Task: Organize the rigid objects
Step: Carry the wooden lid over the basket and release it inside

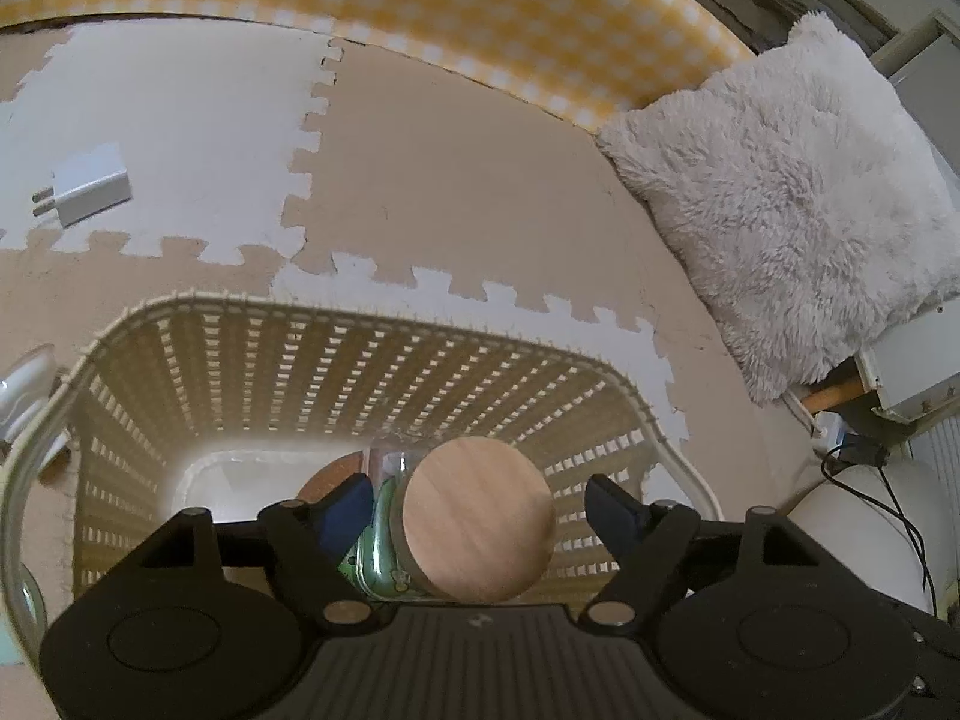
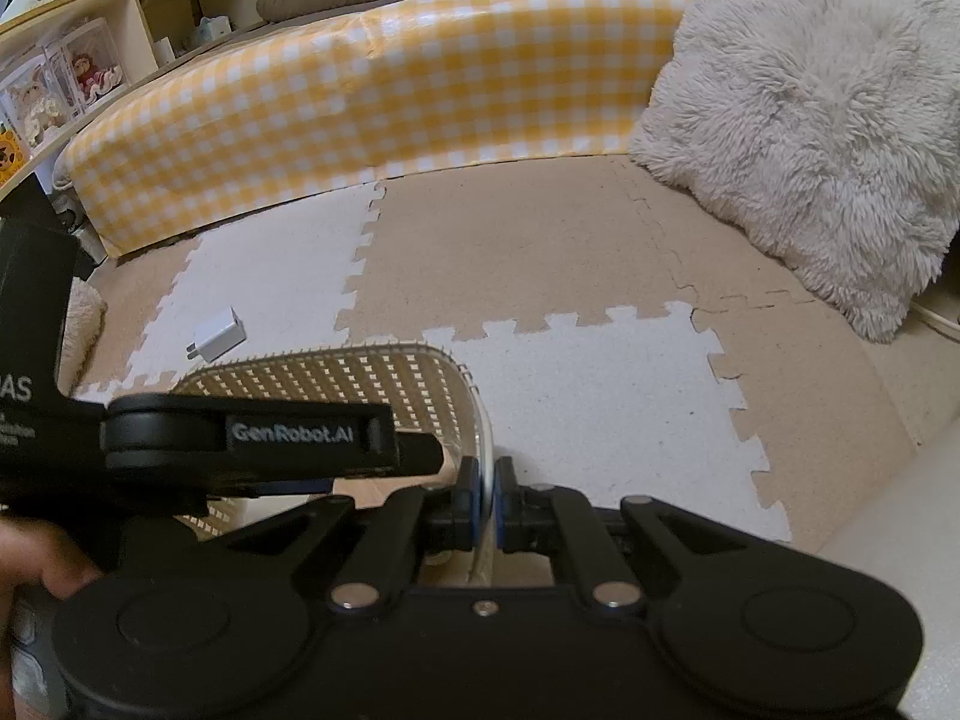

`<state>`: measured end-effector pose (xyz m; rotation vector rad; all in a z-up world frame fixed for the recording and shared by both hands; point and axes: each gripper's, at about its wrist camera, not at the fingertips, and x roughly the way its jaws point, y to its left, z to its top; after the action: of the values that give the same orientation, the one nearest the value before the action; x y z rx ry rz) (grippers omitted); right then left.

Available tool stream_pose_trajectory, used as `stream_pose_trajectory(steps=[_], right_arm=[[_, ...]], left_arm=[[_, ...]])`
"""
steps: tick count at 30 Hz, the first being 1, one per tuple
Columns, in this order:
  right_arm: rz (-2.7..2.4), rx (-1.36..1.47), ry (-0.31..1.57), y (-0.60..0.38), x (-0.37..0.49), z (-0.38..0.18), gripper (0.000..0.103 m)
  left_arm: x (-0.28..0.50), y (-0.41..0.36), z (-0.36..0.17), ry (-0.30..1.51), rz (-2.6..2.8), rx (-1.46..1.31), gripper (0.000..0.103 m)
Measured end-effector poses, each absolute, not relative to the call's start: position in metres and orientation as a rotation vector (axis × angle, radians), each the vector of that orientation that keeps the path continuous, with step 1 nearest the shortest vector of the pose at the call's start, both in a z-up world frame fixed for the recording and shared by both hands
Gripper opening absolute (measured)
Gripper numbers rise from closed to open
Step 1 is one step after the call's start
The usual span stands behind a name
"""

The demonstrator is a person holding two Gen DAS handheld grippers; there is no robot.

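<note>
Lying on the foam floor mat (image 1: 480, 168) near its left edge, a white charger (image 1: 90, 183) points its prongs left, well apart from the basket (image 1: 372, 324). Over the basket's open top, the left gripper (image 1: 477, 510) stands wide open around a glass jar (image 1: 420, 522); its wooden lid (image 1: 478, 519) faces the camera, long axis running down into the basket, seemingly just released. The right gripper (image 2: 486, 495) is pinched closed on the basket's handle (image 2: 487, 450), probably steadying it.
</note>
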<state>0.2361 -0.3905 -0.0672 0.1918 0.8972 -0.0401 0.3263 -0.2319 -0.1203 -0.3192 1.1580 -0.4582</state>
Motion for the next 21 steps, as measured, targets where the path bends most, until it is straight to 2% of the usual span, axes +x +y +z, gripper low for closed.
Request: stream_pose_trajectory(steps=[21], right_arm=[[-0.039,0.200,0.896,-0.392,0.236,-0.067,0.005]], left_arm=[[0.297,-0.197,-0.061,1.072,-0.574,-0.311,0.086]])
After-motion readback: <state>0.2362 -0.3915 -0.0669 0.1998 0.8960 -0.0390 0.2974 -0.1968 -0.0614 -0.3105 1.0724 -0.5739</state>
